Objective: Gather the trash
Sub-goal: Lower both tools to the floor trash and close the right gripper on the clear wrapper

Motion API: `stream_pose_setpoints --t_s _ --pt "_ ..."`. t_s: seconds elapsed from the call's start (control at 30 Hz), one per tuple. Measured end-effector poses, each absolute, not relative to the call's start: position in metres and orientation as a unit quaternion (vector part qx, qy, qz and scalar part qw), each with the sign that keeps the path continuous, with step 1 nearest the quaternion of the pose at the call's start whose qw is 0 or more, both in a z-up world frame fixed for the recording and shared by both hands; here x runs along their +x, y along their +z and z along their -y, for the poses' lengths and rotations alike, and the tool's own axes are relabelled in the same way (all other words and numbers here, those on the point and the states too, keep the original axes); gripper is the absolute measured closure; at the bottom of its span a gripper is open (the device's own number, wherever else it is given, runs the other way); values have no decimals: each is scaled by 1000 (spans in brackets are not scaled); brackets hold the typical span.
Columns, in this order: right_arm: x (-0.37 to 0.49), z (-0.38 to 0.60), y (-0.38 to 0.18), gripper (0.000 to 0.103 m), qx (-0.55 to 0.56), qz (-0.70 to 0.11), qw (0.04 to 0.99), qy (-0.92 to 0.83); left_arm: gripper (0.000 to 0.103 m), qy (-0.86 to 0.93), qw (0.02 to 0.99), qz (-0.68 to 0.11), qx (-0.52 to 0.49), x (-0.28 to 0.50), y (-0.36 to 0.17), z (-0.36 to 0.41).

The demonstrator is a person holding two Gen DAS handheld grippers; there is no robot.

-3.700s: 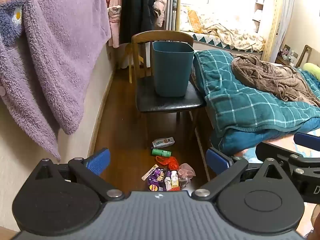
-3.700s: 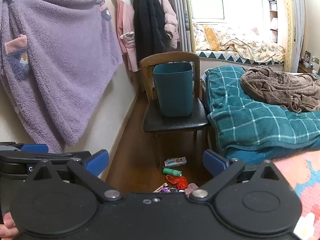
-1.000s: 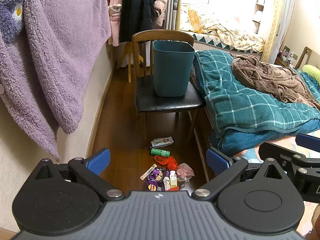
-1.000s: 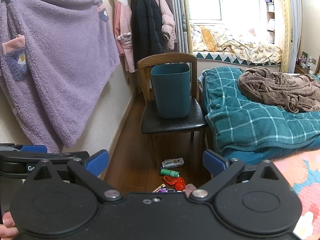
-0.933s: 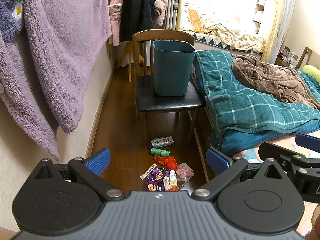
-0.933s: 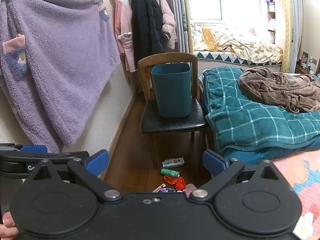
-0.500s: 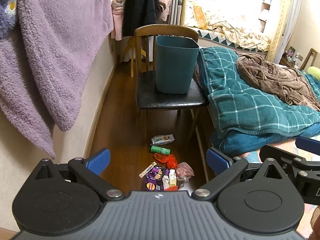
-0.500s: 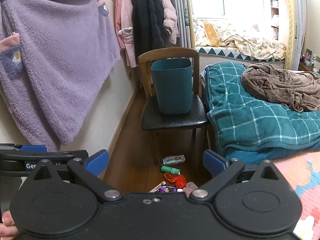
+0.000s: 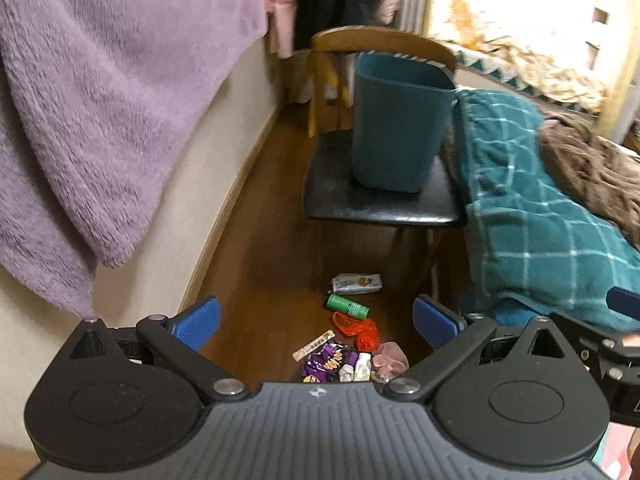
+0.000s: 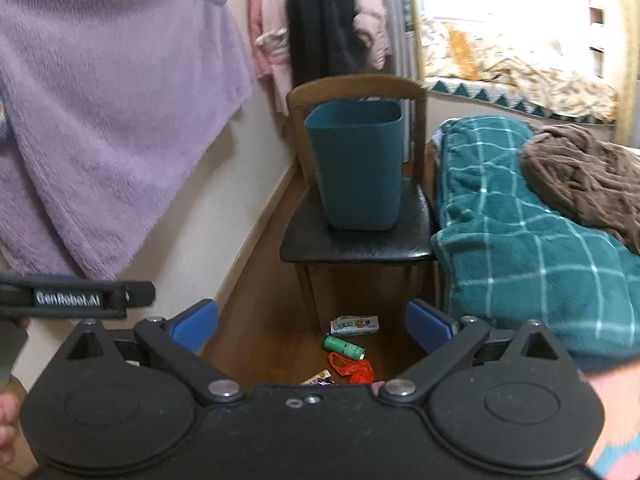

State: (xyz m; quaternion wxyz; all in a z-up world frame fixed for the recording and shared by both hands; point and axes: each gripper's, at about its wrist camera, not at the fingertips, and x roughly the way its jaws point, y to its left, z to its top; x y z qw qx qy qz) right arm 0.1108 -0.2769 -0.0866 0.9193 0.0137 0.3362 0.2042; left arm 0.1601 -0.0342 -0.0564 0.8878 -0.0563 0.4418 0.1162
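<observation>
Several pieces of trash lie on the wooden floor below the chair: a white wrapper [image 9: 356, 283] [image 10: 354, 325], a green tube [image 9: 346, 306] [image 10: 343, 346], a red net bag [image 9: 358, 330] [image 10: 353, 370], a purple snack bag [image 9: 324, 365] and a pink scrap [image 9: 389, 361]. A teal bin [image 9: 397, 128] [image 10: 357, 168] stands upright on the chair seat. My left gripper [image 9: 316, 320] hangs open above the trash, holding nothing. My right gripper [image 10: 313, 324] is likewise open and empty, well above the floor.
The wooden chair [image 10: 356, 244] with a black seat stands ahead. A bed with a teal checked blanket [image 10: 528, 232] fills the right side. A purple fleece robe [image 9: 100, 120] hangs on the left wall. Coats [image 10: 320, 20] hang further back.
Both grippers have moved forward and tilted down toward the chair and the trash; everything looks larger and nearer. Both stay open.
</observation>
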Motion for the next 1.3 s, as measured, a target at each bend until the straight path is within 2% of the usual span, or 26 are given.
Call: stream_pose_setpoints --t_s 0.23,0.47,0.7,0.97,1.3 --pt "176 275 -147 4 -31 -386 895 221 0 143 861 -485 -56 197 -123 12" --pt "202 255 -233 4 -45 -422 880 214 0 122 833 -538 -40 225 -240 -29" --pt "235 228 -360 6 -21 -476 860 183 0 106 801 -588 -40 227 -373 -55" --pt "275 215 -513 8 -72 -529 831 157 0 90 746 -657 -58 211 -530 -68" --pt "302 210 -657 17 -97 -585 793 138 0 96 692 -710 -92 224 -702 -72"
